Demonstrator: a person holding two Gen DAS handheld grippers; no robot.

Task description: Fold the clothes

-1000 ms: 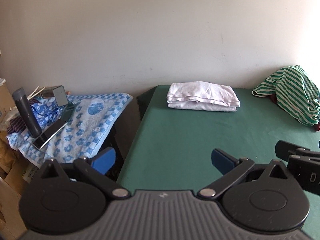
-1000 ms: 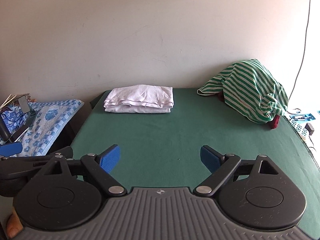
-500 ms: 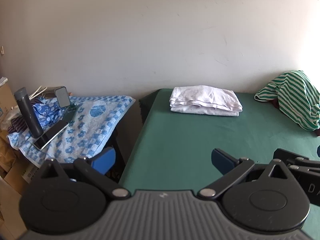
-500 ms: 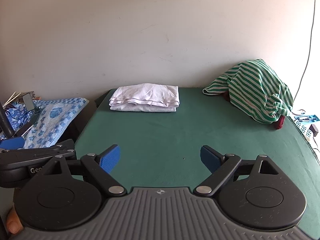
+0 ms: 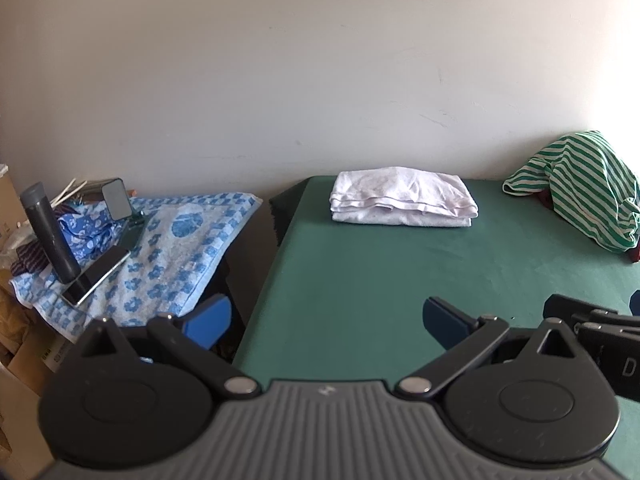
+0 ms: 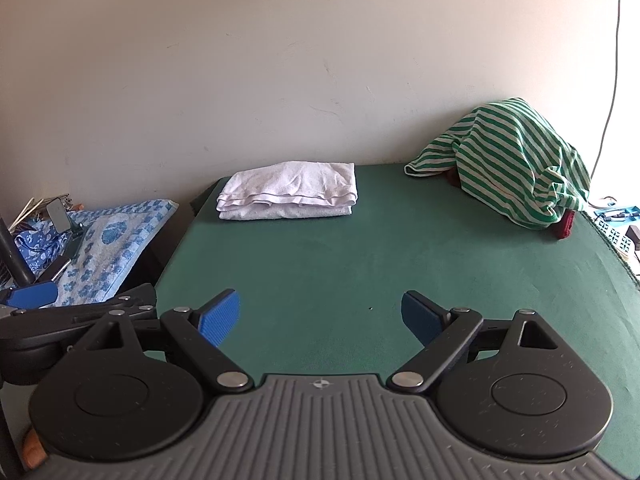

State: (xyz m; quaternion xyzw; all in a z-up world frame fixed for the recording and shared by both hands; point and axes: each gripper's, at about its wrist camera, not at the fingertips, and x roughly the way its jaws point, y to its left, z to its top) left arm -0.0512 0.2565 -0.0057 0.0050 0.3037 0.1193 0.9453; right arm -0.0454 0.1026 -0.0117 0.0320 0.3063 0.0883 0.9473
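A folded white garment (image 5: pixel 402 202) (image 6: pixel 290 191) lies at the far left of the green table (image 5: pixel 400 280) (image 6: pixel 360 260), near the wall. A green-and-white striped garment (image 5: pixel 584 188) (image 6: pixel 516 164) is heaped at the far right, over something dark red. My left gripper (image 5: pixel 326 318) hangs open over the table's near left edge, holding nothing. My right gripper (image 6: pixel 320 316) is open and empty above the near middle of the table. Both garments are well ahead of both grippers. The left gripper's side (image 6: pixel 76 312) shows at the left of the right wrist view.
Left of the table stands a lower surface under a blue floral towel (image 5: pixel 168 248) (image 6: pixel 104 248), with a grey bottle (image 5: pixel 48 232), a phone (image 5: pixel 96 276) and a small grey box (image 5: pixel 116 200) on it. Cardboard boxes (image 5: pixel 16 360) lie below. A cable (image 6: pixel 612 60) and small items (image 6: pixel 618 224) sit at the right.
Both views have shifted slightly; the garments sit a little lower and further right in frame than before. The grippers stay open and nothing on the table has moved.
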